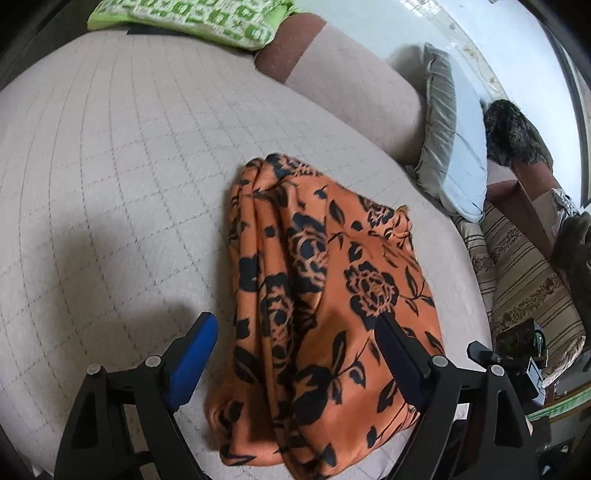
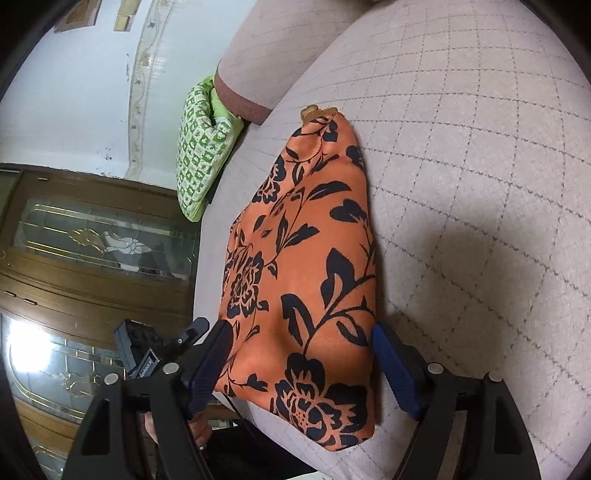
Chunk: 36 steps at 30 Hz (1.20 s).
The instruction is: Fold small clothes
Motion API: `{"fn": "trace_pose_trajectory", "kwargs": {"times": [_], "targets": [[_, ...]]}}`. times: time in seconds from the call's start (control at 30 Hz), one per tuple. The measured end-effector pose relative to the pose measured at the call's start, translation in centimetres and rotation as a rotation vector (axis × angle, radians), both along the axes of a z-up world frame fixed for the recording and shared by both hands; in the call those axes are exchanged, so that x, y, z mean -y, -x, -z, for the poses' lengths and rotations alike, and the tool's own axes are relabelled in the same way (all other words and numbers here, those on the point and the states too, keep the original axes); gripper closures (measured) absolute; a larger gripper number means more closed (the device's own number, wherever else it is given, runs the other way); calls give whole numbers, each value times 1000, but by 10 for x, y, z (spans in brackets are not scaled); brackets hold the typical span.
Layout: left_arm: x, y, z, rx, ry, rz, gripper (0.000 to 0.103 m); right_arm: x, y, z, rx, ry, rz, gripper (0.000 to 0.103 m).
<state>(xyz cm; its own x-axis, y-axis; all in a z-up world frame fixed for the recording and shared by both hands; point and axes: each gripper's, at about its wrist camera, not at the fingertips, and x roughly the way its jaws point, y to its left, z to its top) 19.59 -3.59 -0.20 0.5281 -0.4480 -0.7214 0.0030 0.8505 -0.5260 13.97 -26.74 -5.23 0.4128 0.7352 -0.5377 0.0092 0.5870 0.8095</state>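
An orange garment with a black flower print lies folded on the quilted beige cushion. My left gripper is open above its near end, one blue finger over the cushion, the other over the cloth. In the right wrist view the same garment lies lengthwise. My right gripper is open, its fingers on either side of the garment's near part, holding nothing. The other gripper shows at the lower left.
A green patterned pillow lies at the far end of the cushion, also in the right wrist view. A grey pillow and a dark furry thing sit at right. A striped cushion lies beyond the edge. A wooden glass door stands at left.
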Motion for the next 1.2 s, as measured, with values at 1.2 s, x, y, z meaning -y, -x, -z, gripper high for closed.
{"fn": "trace_pose_trajectory", "kwargs": {"times": [1.2], "targets": [[17, -16, 21, -79, -64, 14, 39, -37, -47, 14, -15, 166, -66, 30]]}}
